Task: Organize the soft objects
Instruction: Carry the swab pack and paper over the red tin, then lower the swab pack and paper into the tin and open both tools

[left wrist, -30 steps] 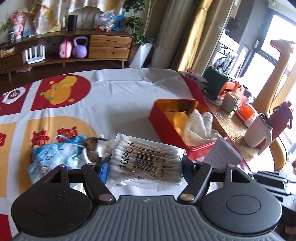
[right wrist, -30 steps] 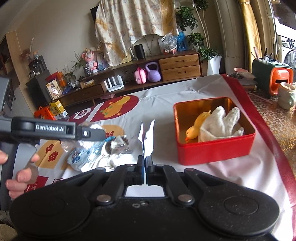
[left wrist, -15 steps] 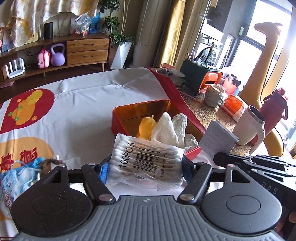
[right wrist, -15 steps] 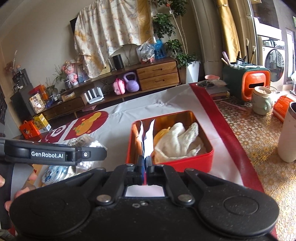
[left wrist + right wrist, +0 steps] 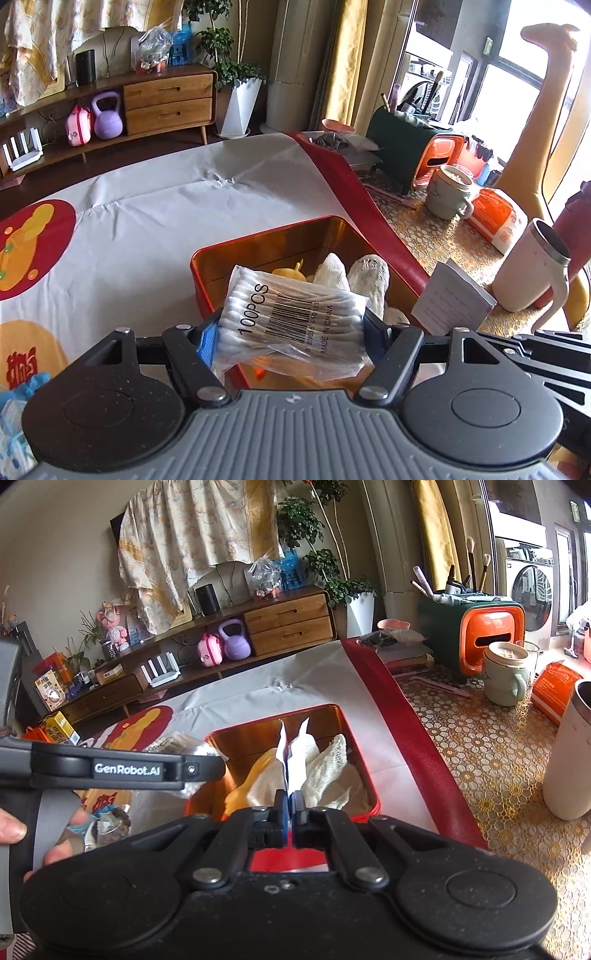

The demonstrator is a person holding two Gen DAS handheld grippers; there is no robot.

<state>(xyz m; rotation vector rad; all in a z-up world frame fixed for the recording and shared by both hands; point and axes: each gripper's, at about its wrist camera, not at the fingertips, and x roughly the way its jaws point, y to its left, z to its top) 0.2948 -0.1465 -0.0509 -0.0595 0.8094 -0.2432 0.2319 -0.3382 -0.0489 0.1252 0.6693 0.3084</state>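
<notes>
L wrist view: left gripper (image 5: pixel 290 332) is clamped on a clear bag of cotton swabs (image 5: pixel 291 317), the blue pads pressing the bag from both sides, label facing up w/ barcode and "100PCS". Bag hangs over the near-left part of the red tin (image 5: pixel 258 240), which sits on the white tablecloth (image 5: pixel 166 206) close to its red border. Inside the tin: a yellow duck toy (image 5: pixel 291 271) and a white knitted cloth (image 5: pixel 365 277), both partly hidden behind the bag. Bottom-left edge shows a blue packet (image 5: pixel 22 387), on the cloth and apart from the tin. A white paper slip (image 5: pixel 452 301) sticks up at right, near the mug (image 5: pixel 532 269).

R wrist view: right gripper (image 5: pixel 290 805) is pinched nearly shut on that thin white paper slip, which stands upright between the tips above the tin's near side. Left gripper's body crosses from the left at tin height; the bag shows only as a blurry bit beside it. Person's fingers (image 5: pixel 14 827) wrap the handle at far left. More soft bits lie on the cloth, bottom left, too blurred to name.

Step in hand, as I read it: carrying swabs to the tin, drop not yet made. Next move prob needs the bag lowered into the free space on the tin's left, away from duck + cloth, then the pads spread to let go. Bag is slippery and floppy, so release low, not from height. Right side should keep clear so the two tools don't bump over the tin.
</notes>
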